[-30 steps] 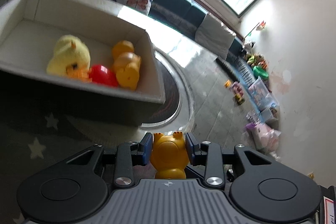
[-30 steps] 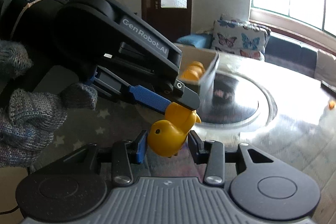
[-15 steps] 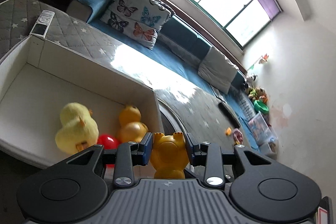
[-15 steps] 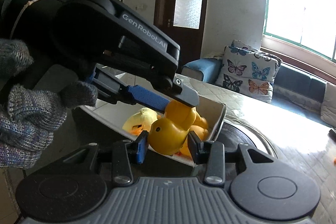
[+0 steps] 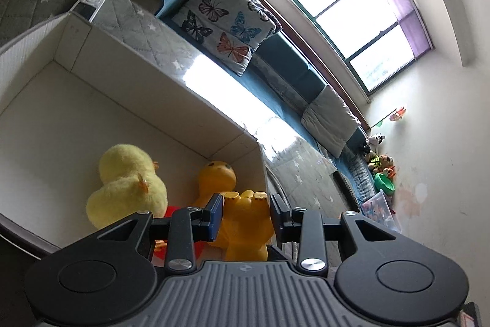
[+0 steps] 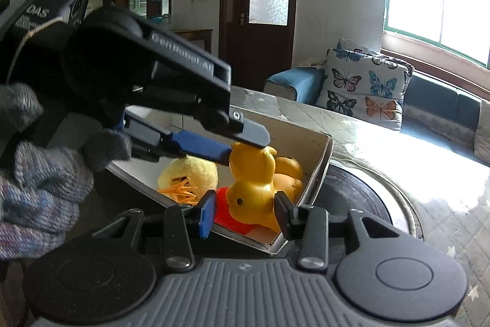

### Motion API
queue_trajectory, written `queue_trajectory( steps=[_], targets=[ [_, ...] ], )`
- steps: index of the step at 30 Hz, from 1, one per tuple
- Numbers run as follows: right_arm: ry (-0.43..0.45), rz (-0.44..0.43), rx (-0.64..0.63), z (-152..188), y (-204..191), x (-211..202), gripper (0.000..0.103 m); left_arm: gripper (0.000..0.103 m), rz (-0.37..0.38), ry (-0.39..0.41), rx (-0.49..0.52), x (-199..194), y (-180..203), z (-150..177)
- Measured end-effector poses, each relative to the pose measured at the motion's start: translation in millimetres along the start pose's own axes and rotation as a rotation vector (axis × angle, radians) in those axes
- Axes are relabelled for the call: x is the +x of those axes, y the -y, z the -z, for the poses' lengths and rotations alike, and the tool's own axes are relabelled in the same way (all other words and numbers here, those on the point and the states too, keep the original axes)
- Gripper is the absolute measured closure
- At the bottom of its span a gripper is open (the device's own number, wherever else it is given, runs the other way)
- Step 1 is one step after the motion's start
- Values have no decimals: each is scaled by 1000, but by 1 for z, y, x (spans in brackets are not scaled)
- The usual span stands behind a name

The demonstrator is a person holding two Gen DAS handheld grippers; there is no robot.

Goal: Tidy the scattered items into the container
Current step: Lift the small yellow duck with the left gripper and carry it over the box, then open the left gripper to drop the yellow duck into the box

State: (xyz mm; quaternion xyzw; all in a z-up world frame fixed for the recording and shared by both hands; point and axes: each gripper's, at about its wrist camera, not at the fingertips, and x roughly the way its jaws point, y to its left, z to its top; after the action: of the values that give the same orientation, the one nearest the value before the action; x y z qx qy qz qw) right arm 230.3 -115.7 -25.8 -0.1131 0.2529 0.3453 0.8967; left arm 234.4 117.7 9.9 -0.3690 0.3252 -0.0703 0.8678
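left wrist: left gripper (image 5: 245, 215) clamps an orange duck (image 5: 245, 222) over the box (image 5: 196, 100), near a plush duck (image 5: 125, 186)

right wrist: right gripper (image 6: 244, 212) clamps a yellow duck (image 6: 251, 198) above the box corner (image 6: 318, 170)

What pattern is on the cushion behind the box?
Multicoloured butterflies on a pale grey cushion; the right wrist view shows it best.

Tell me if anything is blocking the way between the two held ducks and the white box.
Nothing visible blocks them. The left gripper and right gripper each hold a rubber duck over the open white box. Toys already lie in that corner; the rest is bare.
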Motion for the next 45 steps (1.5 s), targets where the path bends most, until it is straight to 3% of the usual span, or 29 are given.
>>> queue_trajectory(
  steps=[14, 28, 45],
  targets=[
    [-2, 21, -3, -1, -6, -7, 62, 68, -35, -48, 23, 2, 1, 11],
    [38, 35, 2, 7, -10, -42, 62, 68, -63, -4, 80, -22, 13, 19],
    [27, 103, 29, 47, -4, -98, 61, 68, -35, -19, 228, -49, 45, 58]
  ],
)
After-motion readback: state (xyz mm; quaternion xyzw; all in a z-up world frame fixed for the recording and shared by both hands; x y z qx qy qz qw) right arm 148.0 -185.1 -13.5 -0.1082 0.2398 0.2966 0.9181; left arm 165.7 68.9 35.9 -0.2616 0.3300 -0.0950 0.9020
